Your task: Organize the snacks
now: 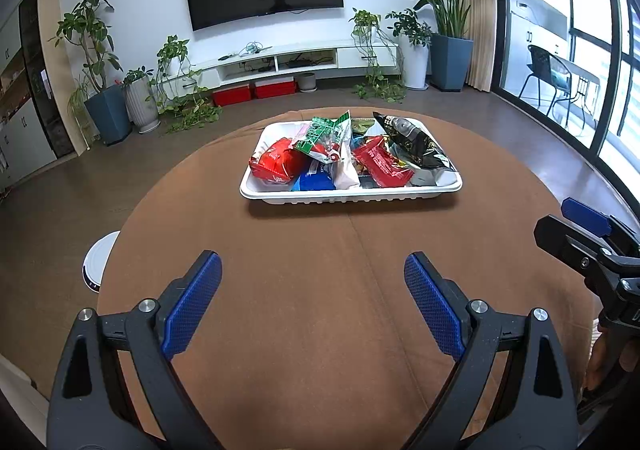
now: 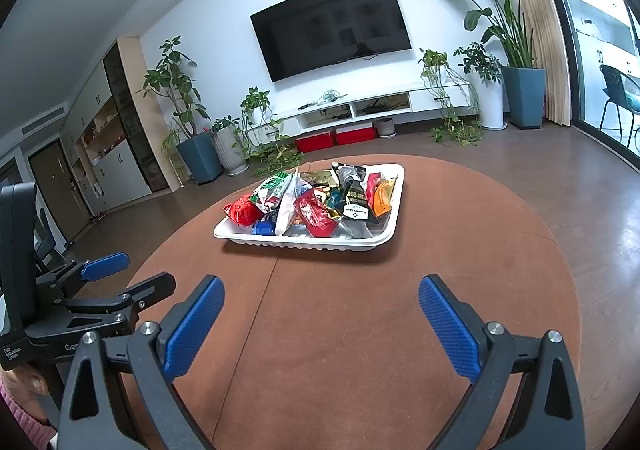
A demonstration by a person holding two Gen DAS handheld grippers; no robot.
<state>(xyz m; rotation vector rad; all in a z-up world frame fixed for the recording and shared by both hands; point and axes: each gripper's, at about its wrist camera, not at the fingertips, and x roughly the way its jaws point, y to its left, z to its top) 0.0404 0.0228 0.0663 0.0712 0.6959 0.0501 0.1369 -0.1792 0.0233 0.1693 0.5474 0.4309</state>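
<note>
Snacks (image 1: 352, 154): heaped loosely in white tray (image 1: 352, 199), mid-table.
Left gripper (image 1: 312, 274): spread, empty.
Right gripper (image 2: 320, 296): spread, empty.
Risk: overlapping slick packets may slip or drag neighbours out.

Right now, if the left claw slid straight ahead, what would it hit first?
Probably the near rim of the white tray; only bare brown tablecloth lies before the open left claw. Depth is uncertain.

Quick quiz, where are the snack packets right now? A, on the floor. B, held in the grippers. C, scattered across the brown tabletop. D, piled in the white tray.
D: the snack packets all lie heaped inside the white tray, while the left gripper and right gripper are open and empty.
</note>
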